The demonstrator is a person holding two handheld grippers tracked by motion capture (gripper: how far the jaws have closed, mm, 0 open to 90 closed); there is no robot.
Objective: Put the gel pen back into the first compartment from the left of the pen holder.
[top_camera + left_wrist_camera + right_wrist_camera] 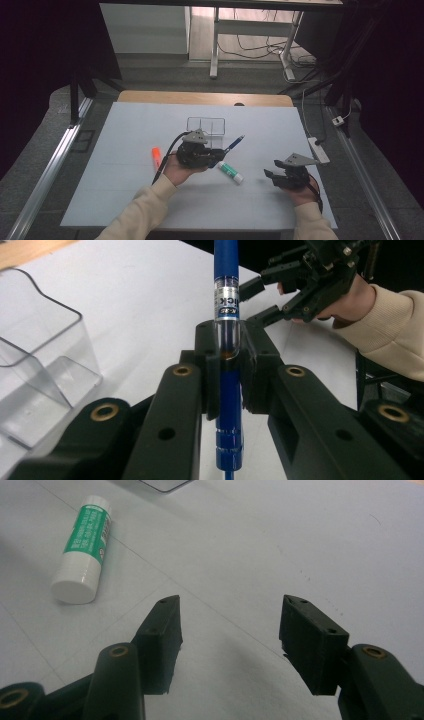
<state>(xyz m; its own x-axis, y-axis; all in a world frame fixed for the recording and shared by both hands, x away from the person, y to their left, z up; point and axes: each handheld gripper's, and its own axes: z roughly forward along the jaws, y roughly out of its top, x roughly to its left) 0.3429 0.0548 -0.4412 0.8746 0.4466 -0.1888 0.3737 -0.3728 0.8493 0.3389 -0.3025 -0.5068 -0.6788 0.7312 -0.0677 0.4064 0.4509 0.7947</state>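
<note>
White sheeting covers the table, and a clear tray stands toward its far side. A blue pen is clamped between the jaws of the left gripper, just in front of the tray; its long axis is seen crossing the jaws, tip slanting toward the tray's right corner. The tray is thus judged nearest to the left hand, so the coming drop is likely to turn on swinging the pen over the open top. The right gripper is held with jaws spread and empty, well right of the tray. A glue stick and an orange marker lie in front of the tray.
</note>
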